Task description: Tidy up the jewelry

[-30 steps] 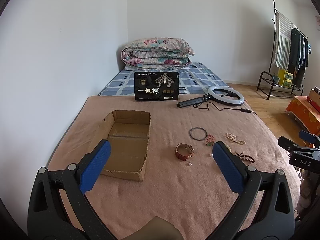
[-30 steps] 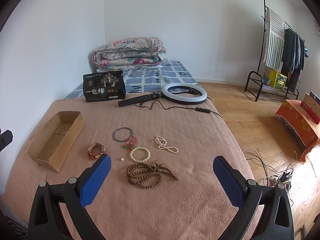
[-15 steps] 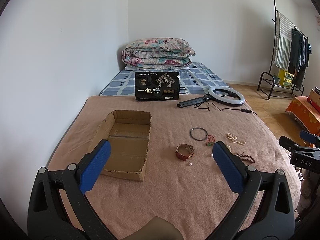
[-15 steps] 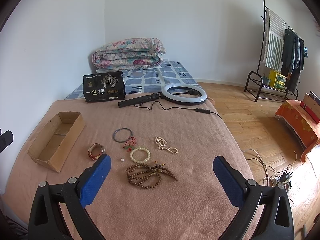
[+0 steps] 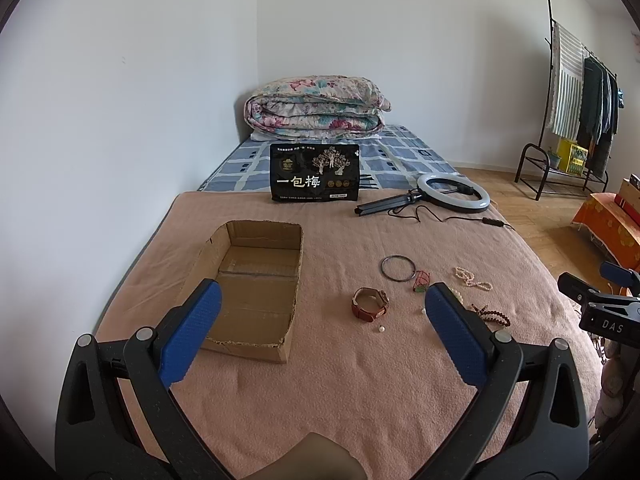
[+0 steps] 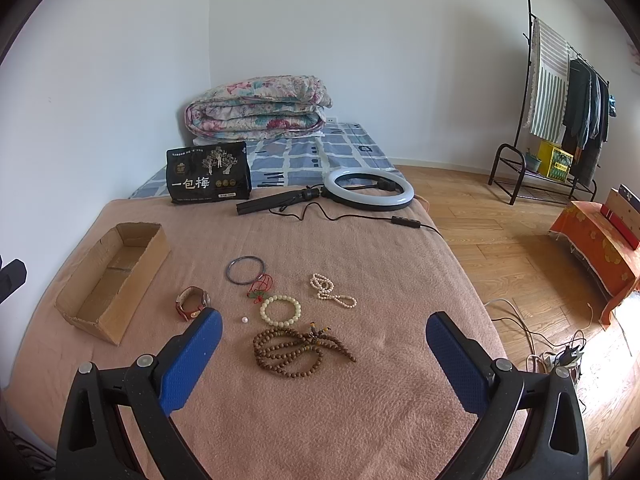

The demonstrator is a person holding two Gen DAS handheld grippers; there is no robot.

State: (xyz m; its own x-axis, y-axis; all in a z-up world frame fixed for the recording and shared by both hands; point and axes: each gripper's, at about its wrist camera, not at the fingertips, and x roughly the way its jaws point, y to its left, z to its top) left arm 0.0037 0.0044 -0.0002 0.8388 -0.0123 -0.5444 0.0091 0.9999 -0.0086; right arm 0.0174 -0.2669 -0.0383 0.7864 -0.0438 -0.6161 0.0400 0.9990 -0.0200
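Jewelry (image 6: 280, 312) on pink blanket (image 6: 360, 400) | bedroom, wood floor (image 6: 500, 232) | left gripper (image 5: 320, 324), right gripper (image 6: 324, 344): jaws apart

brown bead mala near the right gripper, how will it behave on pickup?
The brown bead mala lies in loose coiled loops, so likely floppy, draping and swinging from one pinch. Round beads may slip between the pads. Its tassel end looks apt to trail.

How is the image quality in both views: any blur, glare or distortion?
Left wrist view: sharp, even daylight, strong fisheye bending at the dark corners; cardboard box well lit. Right wrist view: equally sharp, a bright overexposed patch on the floor at right; brown beads clear.
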